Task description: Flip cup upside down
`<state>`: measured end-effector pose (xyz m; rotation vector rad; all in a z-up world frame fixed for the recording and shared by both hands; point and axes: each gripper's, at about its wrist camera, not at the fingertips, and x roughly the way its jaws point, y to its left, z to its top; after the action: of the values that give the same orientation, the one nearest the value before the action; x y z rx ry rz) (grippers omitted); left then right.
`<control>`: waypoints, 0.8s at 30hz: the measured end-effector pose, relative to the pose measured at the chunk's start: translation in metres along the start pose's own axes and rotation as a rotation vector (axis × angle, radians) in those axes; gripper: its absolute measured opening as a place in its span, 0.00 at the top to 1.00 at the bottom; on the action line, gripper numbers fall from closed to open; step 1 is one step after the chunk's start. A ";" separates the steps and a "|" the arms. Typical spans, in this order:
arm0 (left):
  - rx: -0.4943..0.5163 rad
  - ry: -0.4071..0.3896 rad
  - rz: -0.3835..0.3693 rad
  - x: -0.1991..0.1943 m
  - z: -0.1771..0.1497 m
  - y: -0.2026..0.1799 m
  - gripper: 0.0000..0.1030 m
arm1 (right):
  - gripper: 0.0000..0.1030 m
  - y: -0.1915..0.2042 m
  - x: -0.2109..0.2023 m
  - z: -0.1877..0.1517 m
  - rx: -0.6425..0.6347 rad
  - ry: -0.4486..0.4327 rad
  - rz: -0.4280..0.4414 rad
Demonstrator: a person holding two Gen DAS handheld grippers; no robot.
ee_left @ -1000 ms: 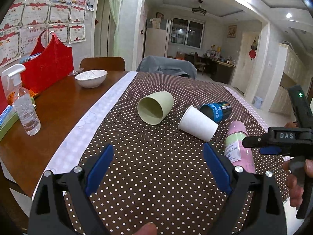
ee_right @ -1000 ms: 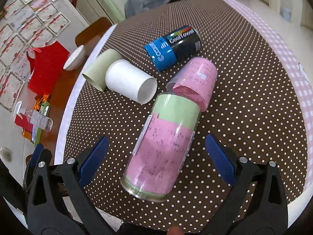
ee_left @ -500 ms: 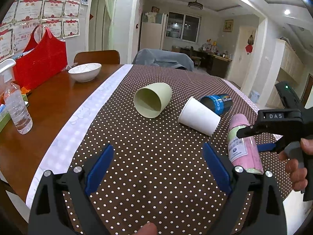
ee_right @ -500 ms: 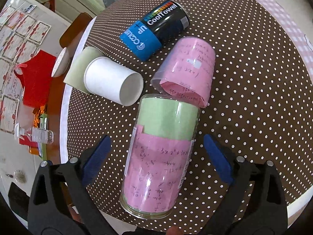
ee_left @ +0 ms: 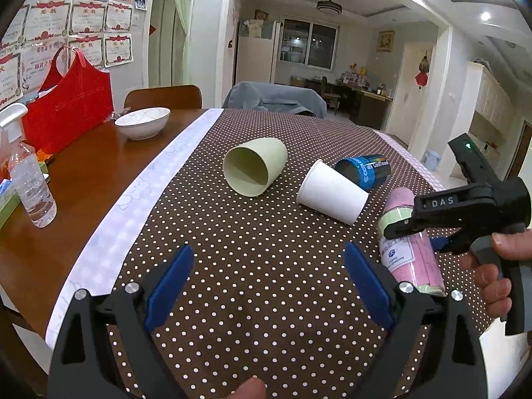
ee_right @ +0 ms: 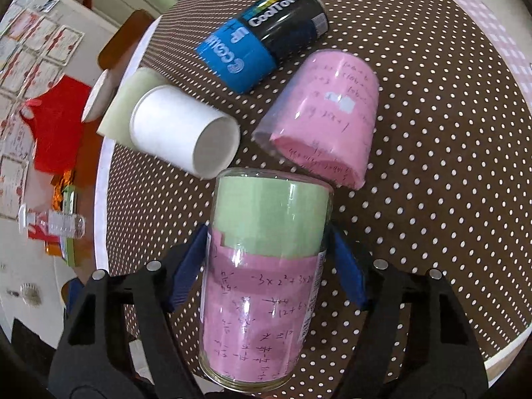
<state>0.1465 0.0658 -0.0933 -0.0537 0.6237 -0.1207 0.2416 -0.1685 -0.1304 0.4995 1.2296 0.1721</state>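
A clear glass cup lined with pink and green paper [ee_right: 266, 266] lies on its side on the brown dotted tablecloth [ee_right: 432, 199]. My right gripper [ee_right: 266, 259] is closed around its middle, blue pads touching both sides. The cup also shows in the left wrist view [ee_left: 410, 252] under the right gripper's body. My left gripper [ee_left: 266, 282] is open and empty above the cloth near the front edge. A pale green cup [ee_left: 254, 169], a white paper cup [ee_left: 331, 196], a pink plastic cup [ee_right: 326, 116] and a blue-black "CoolTowel" can [ee_right: 262, 36] also lie on their sides.
A white bowl [ee_left: 143, 121], a red bag [ee_left: 66, 99] and a spray bottle [ee_left: 31, 179] stand on the bare wood at the left. Chairs stand at the table's far side. The table's right edge is close to the glass cup.
My right gripper has moved forward over the glass cup and its pads have closed in on the cup's sides. The left gripper has stayed open with only small view shifts.
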 end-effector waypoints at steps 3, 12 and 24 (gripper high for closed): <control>0.003 -0.003 0.005 -0.007 -0.003 -0.005 0.12 | 0.32 -0.003 -0.010 -0.008 -0.017 -0.034 0.047; 0.021 -0.031 0.026 -0.035 -0.010 -0.021 0.12 | 0.33 -0.005 -0.053 -0.039 -0.077 -0.222 0.193; 0.013 -0.060 0.068 -0.055 -0.010 -0.029 0.12 | 0.33 0.001 -0.108 -0.062 -0.273 -0.563 0.093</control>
<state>0.0936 0.0439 -0.0669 -0.0230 0.5643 -0.0574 0.1482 -0.1923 -0.0525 0.3334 0.6206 0.2536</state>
